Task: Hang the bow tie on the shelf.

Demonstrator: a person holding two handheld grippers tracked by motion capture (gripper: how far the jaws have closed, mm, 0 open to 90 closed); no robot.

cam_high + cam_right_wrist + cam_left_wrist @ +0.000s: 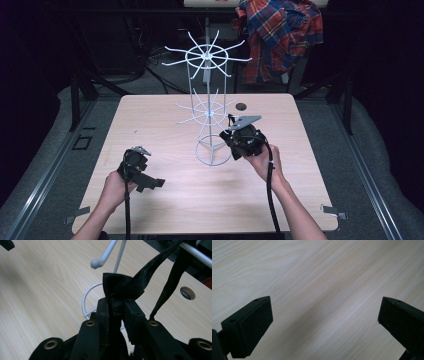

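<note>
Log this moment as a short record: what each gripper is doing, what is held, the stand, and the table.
left gripper: jaws wide open, nothing between them, over bare wood
right gripper: jaws shut on a black bow with ribbon straps
straps: run up and away from the bow, toward the top right of the right gripper view
wire stand: white, upright, two tiers of spokes, ring base on the table
table: light wood, small round hole near the far edge
background: plaid shirt hanging behind the table
</note>
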